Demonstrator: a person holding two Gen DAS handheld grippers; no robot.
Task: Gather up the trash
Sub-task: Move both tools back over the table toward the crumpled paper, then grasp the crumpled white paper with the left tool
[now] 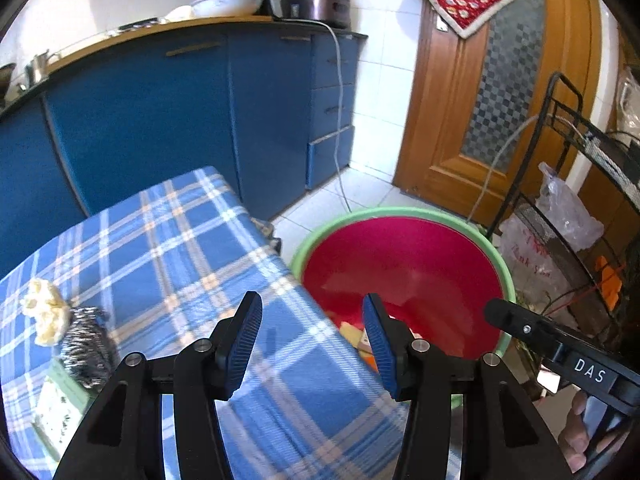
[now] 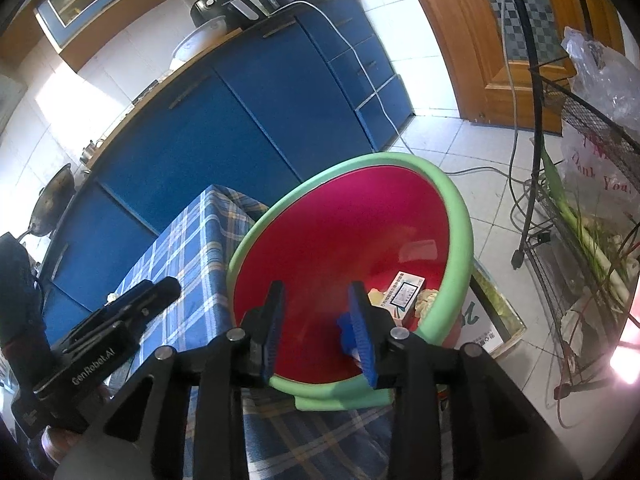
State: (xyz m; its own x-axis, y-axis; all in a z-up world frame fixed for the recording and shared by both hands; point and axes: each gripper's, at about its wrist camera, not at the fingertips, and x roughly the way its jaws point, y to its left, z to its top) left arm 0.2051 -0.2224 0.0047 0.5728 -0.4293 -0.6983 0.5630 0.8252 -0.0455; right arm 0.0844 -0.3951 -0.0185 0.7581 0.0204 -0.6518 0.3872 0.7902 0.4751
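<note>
Kitchen, white tiled floor [image 2: 486,152]. Blue cabinets [image 1: 160,112] run along the wall ahead of both grippers; wooden door [image 1: 448,136] ahead-right. Wire rack [image 2: 576,200] with plastic bags and leeks to the right of the right gripper.

Tabletop [image 1: 168,248] covered in blue plaid cloth, below and left of the left gripper. Bin [image 2: 452,216], red inside with a green rim, stands on the floor touching or just beside the tabletop's right edge; cannot tell which.

Trash on the tabletop, left of the left gripper: yellowish crumpled wad [image 1: 44,316], foil ball [image 1: 86,344] touching it on the near side, and a white-and-green box [image 1: 56,408] nearer still. Trash in the bin: printed carton [image 2: 406,296] and pale scraps at the bottom, ahead-right of the right gripper.

Left gripper [image 1: 312,344]: jaws wide apart, nothing between them. It hangs over the tabletop's right edge, right finger above the bin's opening.

Right gripper [image 2: 318,328]: jaws apart, nothing clamped. A small blue scrap [image 2: 346,334] sits against the inner face of the right finger; cannot tell whether it touches. Gripper is angled down over the bin's near rim, pointing into the bin.

Each gripper shows in the other's view, side by side, near one another.
</note>
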